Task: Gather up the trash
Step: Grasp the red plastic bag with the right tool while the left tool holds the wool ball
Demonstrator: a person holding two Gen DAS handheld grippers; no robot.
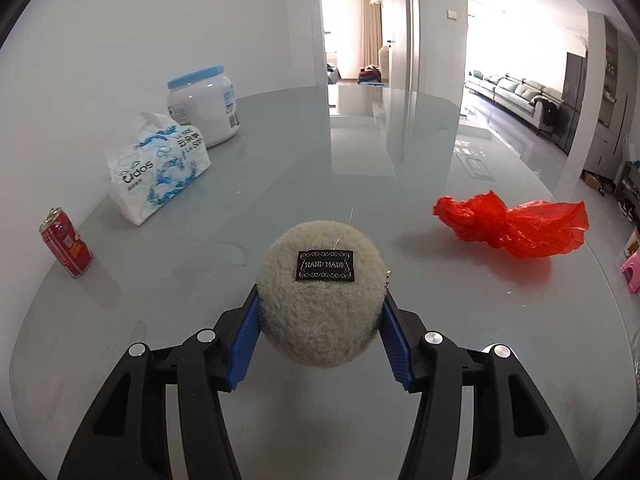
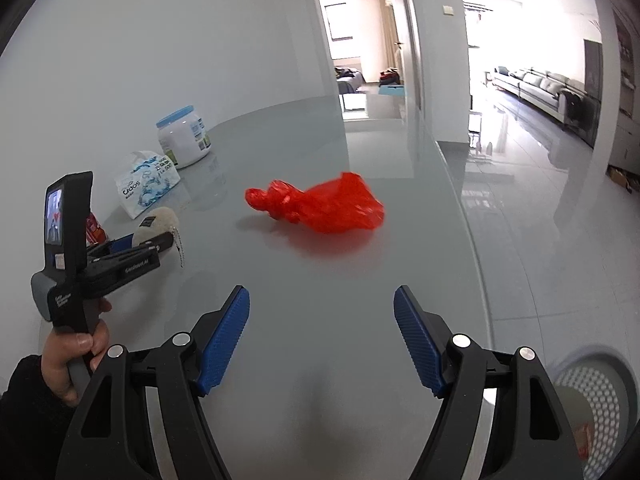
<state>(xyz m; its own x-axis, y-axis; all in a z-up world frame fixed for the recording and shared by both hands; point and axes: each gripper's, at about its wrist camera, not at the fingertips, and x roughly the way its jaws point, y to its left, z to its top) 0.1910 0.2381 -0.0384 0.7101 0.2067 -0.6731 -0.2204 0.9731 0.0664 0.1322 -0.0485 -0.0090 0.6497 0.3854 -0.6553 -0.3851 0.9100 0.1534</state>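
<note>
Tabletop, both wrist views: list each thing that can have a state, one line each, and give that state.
Left gripper: shut on the fluffy pouch.
Right gripper: open, nothing between its fingers.
Red plastic bag: crumpled, lying on the table.
Jar: upright, lid on.
Can: upright.
Tissue pack: open, tissue sticking out.

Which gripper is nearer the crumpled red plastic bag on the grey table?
Hard to call. The right gripper, jaws open and empty, faces the crumpled red plastic bag straight ahead. The left gripper, shut on a fluffy beige pouch, has it ahead to its right.
</note>
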